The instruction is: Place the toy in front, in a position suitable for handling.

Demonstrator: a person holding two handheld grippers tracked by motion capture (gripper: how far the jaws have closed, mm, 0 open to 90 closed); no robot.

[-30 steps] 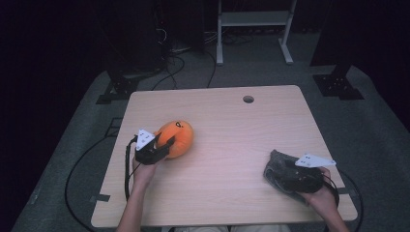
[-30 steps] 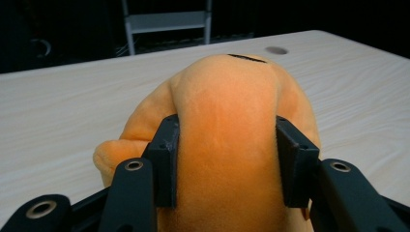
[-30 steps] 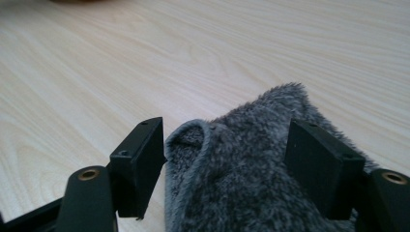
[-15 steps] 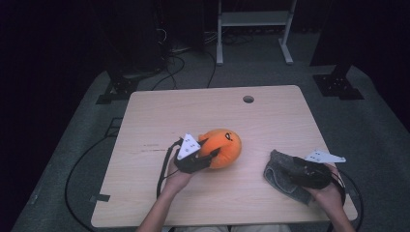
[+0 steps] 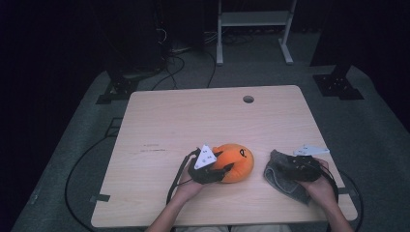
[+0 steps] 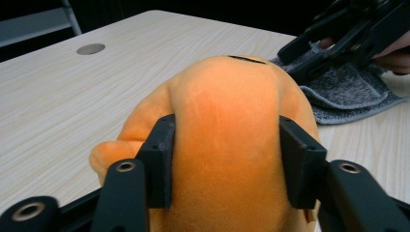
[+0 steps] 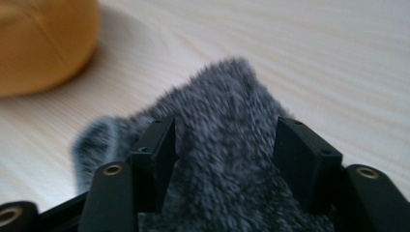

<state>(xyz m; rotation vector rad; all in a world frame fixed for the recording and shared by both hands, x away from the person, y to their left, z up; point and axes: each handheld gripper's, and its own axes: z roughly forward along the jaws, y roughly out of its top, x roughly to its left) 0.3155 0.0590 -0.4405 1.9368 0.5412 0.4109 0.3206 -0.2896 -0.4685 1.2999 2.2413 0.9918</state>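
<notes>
- The left tool (image 5: 223,170) sits near the front edge of the tabletop (image 5: 193,121), about midway along it, held in the person's left hand (image 5: 191,186).
- Its jaws pinch an orange plush (image 5: 237,162); in the left gripper view both black pads press into the plush (image 6: 227,145) from either side, and the fabric bulges between them.
- These jaws have just been easing apart a little, with the plush between them and the pads on it.
- The plush rests on the tabletop, toward the front edge and slightly right of the middle; a black mark shows on its top.
- The right tool (image 5: 285,166) is near the front right corner, held in the right hand (image 5: 321,186), with its grey plate pointing toward the right edge.
- A grey cloth (image 5: 280,179) lies crumpled under and around it, well short of the right edge and just beside the plush without clearly touching it.
- In the right gripper view the cloth (image 7: 232,125) rises in a peak between the two jaws; the left pad touches its folds, while the right pad stands just off them.
- These jaws have just been closing, with the cloth between them, and stand part spread rather than clamped.
- A round hole (image 5: 248,99) lies near the far edge of the tabletop.
- A cable (image 5: 176,176) trails from the left tool toward the front edge.
</notes>
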